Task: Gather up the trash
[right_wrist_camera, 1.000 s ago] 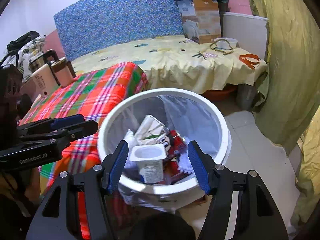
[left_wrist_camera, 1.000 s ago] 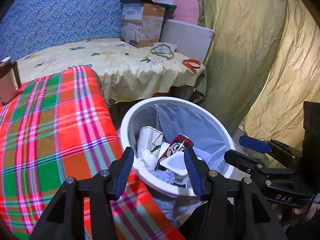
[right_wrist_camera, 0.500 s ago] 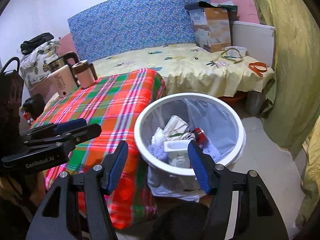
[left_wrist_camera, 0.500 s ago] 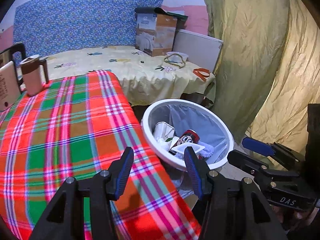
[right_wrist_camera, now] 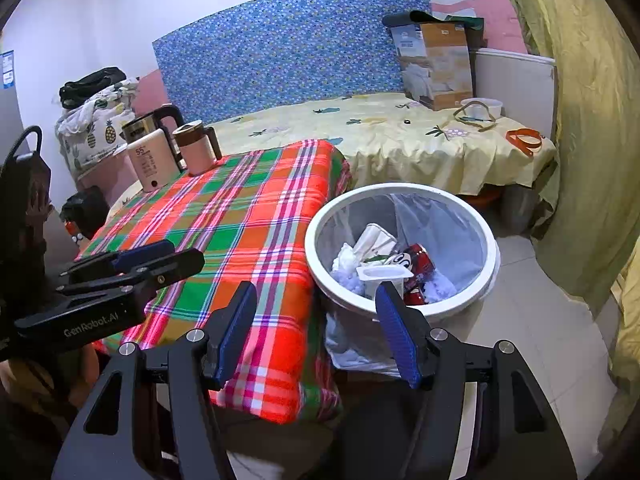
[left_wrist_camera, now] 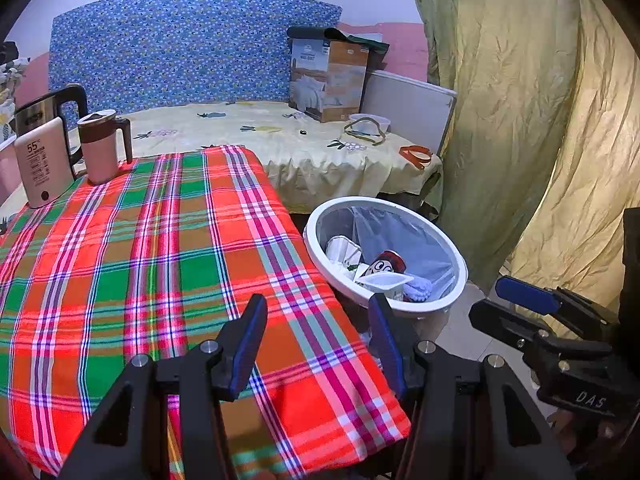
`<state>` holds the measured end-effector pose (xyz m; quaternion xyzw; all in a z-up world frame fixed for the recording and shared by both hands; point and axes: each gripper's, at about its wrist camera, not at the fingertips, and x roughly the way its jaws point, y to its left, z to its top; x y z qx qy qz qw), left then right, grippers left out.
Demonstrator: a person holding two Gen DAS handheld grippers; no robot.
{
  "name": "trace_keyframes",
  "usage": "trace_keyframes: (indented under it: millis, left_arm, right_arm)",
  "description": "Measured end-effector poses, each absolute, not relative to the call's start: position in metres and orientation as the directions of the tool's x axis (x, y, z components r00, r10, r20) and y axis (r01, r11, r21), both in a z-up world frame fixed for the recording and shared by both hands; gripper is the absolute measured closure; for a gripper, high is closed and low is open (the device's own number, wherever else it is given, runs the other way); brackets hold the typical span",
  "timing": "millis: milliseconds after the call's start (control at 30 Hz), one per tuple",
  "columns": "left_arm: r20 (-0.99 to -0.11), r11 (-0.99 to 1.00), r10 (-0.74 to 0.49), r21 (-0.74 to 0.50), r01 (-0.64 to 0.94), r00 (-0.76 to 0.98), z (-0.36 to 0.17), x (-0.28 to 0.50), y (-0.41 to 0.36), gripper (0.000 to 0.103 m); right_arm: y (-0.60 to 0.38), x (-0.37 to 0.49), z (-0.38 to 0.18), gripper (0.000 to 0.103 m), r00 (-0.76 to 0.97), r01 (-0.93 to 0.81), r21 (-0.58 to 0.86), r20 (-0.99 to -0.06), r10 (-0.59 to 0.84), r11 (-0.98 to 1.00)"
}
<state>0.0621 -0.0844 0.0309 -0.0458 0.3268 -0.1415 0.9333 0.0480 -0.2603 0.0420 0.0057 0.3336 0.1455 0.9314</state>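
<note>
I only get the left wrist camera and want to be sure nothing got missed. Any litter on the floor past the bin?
Observer: None that I can see. In the right wrist view the floor tiles between the bin and the curtain are bare.
Operator: And the bin's bag, is it sitting properly?
Observer: Not quite. The bag sags out below the rim on the table side, a white bulge hanging beside the tablecloth.
</note>
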Motion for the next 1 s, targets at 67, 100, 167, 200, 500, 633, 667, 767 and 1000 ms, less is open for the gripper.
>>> trace_keyframes:
  millis: [67, 100, 167, 200, 500, 633, 667, 767, 1000]
  left_arm:
    - [-0.596, 0.956, -0.293, -0.177, 0.233, 0.748, 0.031, 0.058, -0.084, 0.048]
    - [-0.595, 0.957, -0.291, -0.176, 0.232, 0.749, 0.031, 0.056, -0.084, 0.048]
    - [-0.594, 0.957, -0.289, -0.173, 0.232, 0.751, 0.031, 0.053, -0.085, 0.048]
    - [-0.595, 0.958, -0.287, -0.171, 0.231, 0.751, 0.030, 0.053, -0.085, 0.048]
    - [-0.602, 0.959, -0.282, -0.167, 0.228, 0.747, 0.027, 0.047, -0.087, 0.048]
    - [-0.601, 0.959, -0.282, -0.167, 0.228, 0.747, 0.026, 0.047, -0.088, 0.048]
    - [-0.601, 0.959, -0.283, -0.168, 0.228, 0.747, 0.026, 0.047, -0.087, 0.048]
    - [-0.602, 0.959, -0.282, -0.167, 0.227, 0.747, 0.026, 0.047, -0.088, 0.048]
    - [-0.601, 0.959, -0.282, -0.166, 0.228, 0.748, 0.027, 0.046, -0.089, 0.048]
  right_arm:
    - [-0.259, 0.045, 0.043, 0.040, 0.738, -0.267, 0.111, -0.616, 0.277, 0.957]
    - [-0.260, 0.045, 0.043, 0.040, 0.739, -0.267, 0.113, -0.614, 0.279, 0.957]
    - [-0.260, 0.044, 0.043, 0.040, 0.740, -0.266, 0.115, -0.612, 0.279, 0.957]
    - [-0.260, 0.043, 0.043, 0.040, 0.740, -0.265, 0.115, -0.611, 0.279, 0.957]
    - [-0.261, 0.041, 0.041, 0.040, 0.740, -0.258, 0.123, -0.612, 0.278, 0.958]
    - [-0.261, 0.041, 0.040, 0.040, 0.740, -0.258, 0.122, -0.612, 0.277, 0.958]
    - [-0.262, 0.041, 0.040, 0.040, 0.740, -0.258, 0.123, -0.613, 0.278, 0.958]
    - [-0.261, 0.041, 0.041, 0.040, 0.739, -0.259, 0.123, -0.613, 0.279, 0.958]
    - [-0.261, 0.041, 0.041, 0.040, 0.740, -0.259, 0.123, -0.612, 0.278, 0.958]
